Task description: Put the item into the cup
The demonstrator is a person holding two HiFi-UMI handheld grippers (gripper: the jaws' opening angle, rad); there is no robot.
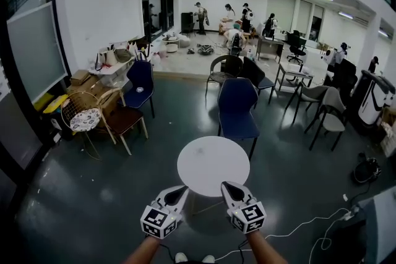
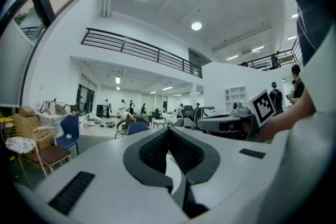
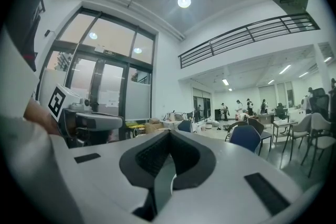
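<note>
We hold the left gripper [image 1: 179, 191] at 7 o'clock and the right gripper [image 1: 226, 186] at 5 o'clock, each claw pressed together on nothing. Just ahead at 12 o'clock stands a round white table [image 1: 213, 165], with a blue chair [image 1: 237, 108] beyond. We cannot make out the cup or item.

No text, label, brand or number can be read.

Round white table [image 1: 213, 165], blue chair [image 1: 238, 109], wire chair [image 1: 82, 115]
</note>
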